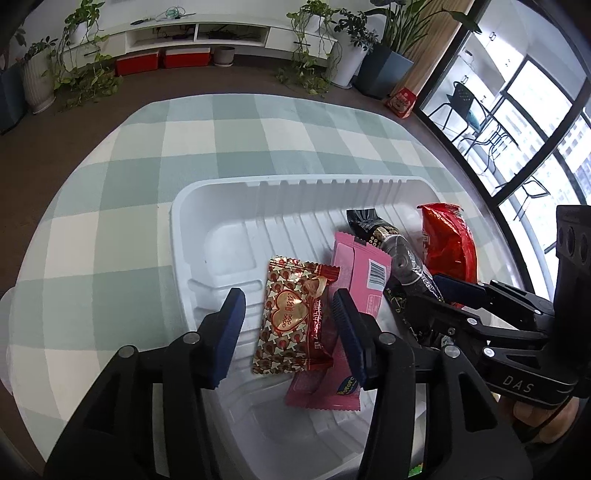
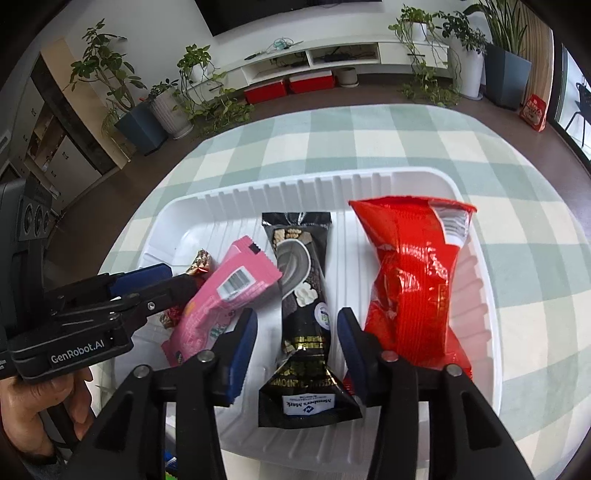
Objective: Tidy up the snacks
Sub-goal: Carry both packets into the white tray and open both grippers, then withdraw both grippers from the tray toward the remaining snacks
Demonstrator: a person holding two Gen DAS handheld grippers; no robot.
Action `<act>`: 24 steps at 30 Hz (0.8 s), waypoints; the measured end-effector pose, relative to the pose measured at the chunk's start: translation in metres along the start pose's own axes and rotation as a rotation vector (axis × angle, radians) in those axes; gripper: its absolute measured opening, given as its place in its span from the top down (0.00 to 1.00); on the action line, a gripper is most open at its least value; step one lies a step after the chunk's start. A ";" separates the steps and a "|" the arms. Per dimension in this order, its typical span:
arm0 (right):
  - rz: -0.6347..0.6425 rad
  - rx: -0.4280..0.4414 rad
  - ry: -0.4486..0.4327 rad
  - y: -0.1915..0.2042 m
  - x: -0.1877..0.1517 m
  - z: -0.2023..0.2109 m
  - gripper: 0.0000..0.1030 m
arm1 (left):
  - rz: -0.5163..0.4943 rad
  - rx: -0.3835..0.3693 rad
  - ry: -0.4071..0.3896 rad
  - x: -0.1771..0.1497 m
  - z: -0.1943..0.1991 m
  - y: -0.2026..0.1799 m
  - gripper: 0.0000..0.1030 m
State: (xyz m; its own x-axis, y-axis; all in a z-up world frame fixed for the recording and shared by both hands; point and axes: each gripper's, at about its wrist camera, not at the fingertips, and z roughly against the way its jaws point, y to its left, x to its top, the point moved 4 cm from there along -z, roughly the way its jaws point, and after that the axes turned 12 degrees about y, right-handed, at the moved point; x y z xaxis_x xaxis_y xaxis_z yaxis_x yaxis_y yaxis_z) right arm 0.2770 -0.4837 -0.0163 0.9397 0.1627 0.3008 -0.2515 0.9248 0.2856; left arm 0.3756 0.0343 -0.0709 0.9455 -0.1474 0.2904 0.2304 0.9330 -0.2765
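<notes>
A white plastic tray (image 1: 221,206) (image 2: 295,181) lies on a green-and-white checked cloth (image 1: 110,221). In it, side by side, are a gold-and-red heart-print packet (image 1: 291,314) (image 2: 201,264), a pink packet (image 1: 364,269) (image 2: 229,291), a black packet (image 1: 399,251) (image 2: 299,266) and a red bag (image 1: 450,240) (image 2: 410,273). My left gripper (image 1: 288,295) stands open over the heart-print packet, which lies between its pads without being pressed. My right gripper (image 2: 297,314) is open astride the black packet, with gaps on both sides.
The tray's left half (image 1: 229,251) holds no snacks. Beyond the checked cloth is dark floor, with potted plants (image 2: 107,74), a low white shelf unit (image 1: 195,33) and red boxes (image 1: 136,62) along the far wall. A hand (image 2: 40,413) grips the left tool.
</notes>
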 end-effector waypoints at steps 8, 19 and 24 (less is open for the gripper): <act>-0.042 0.040 -0.060 -0.007 -0.004 0.035 0.28 | 0.013 0.022 -0.113 -0.014 0.047 -0.002 0.19; -0.041 0.265 -0.220 -0.019 -0.056 0.135 0.09 | -0.022 -0.024 -0.507 -0.093 0.163 -0.029 0.00; -0.064 0.281 -0.290 -0.035 -0.098 0.178 0.09 | 0.033 -0.030 -0.444 -0.136 0.174 -0.032 0.00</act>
State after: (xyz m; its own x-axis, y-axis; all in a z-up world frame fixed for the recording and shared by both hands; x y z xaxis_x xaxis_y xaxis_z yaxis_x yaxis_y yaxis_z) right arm 0.1528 -0.5926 0.1061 0.8612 -0.0335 0.5072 -0.2860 0.7930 0.5379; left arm 0.1995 0.0821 0.0581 0.7635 0.0438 0.6443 0.2141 0.9241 -0.3166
